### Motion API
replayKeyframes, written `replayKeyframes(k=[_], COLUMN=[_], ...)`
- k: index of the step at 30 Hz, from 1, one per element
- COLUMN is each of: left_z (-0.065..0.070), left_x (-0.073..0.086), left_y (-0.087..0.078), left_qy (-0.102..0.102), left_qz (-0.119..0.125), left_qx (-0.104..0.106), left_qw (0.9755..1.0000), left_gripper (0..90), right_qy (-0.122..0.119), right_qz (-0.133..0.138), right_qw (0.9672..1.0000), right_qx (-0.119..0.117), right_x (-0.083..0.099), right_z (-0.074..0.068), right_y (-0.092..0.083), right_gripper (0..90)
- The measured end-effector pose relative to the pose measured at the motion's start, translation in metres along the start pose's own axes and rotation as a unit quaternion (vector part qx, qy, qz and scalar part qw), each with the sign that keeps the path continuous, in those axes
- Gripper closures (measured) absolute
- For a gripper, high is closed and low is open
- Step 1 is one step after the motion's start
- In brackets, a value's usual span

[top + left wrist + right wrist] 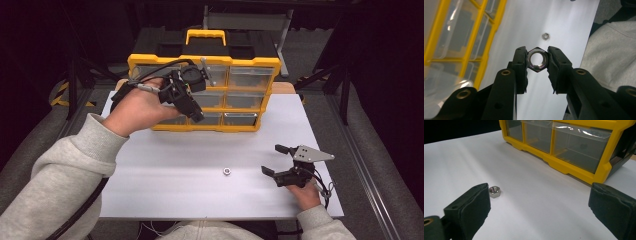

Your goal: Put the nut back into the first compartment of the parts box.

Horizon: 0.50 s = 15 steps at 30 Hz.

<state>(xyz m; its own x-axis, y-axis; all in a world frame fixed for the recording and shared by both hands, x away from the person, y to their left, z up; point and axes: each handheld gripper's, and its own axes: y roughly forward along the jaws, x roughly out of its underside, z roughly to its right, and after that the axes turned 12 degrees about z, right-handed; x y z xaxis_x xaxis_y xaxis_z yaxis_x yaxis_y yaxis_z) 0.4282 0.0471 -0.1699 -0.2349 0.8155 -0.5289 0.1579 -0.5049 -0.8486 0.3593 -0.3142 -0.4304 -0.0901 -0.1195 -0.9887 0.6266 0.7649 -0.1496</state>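
My left gripper [537, 60] is shut on a large steel hex nut [537, 60], pinched by two opposite flats, its hole facing the camera. In the high view that left gripper [196, 116] is raised in front of the yellow drawer organizer [250, 62], jaws pointing down and right. A smaller hex nut [226, 171] lies loose on the white table [165, 155], also seen as the small nut [545, 36] and the small nut [495, 191]. My right gripper [274, 160] rests low at the table's right, jaws wide apart with nothing between them; its left pad [475, 205] is just beside the small nut.
The organizer [579, 167] stands upright at the back of the table with clear plastic drawers [250, 77] and a yellow carry handle [205, 36]. A grey sleeve [614, 52] lies at the table's near edge. Dark floor and frame legs surround the table.
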Motion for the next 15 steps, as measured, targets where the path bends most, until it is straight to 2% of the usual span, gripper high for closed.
replayKeyframes(k=[5,7,9,15], left_z=[-0.005,-0.006,-0.010,-0.020], left_x=[-0.001,-0.001,0.000,0.003], left_y=[-0.018,-0.024,-0.037,-0.050], left_qy=[-0.011,-0.014,-0.021,-0.039], left_qz=[0.006,0.012,0.025,0.023], left_qx=[-0.017,-0.022,-0.032,-0.048], left_qw=[0.9998,0.9996,0.9990,0.9978], left_gripper=[69.6,69.6,69.6,69.6], right_qy=[0.000,0.000,0.000,0.000], right_qz=[0.001,0.001,0.002,0.002], right_qw=[1.0000,1.0000,1.0000,1.0000], right_qx=[0.000,-0.001,-0.001,-0.003], right_x=[0.000,0.000,0.000,0.000], right_z=[0.000,0.000,0.000,-0.001], right_y=[0.001,0.001,0.000,0.000], right_gripper=[4.5,4.5,4.5,4.5])
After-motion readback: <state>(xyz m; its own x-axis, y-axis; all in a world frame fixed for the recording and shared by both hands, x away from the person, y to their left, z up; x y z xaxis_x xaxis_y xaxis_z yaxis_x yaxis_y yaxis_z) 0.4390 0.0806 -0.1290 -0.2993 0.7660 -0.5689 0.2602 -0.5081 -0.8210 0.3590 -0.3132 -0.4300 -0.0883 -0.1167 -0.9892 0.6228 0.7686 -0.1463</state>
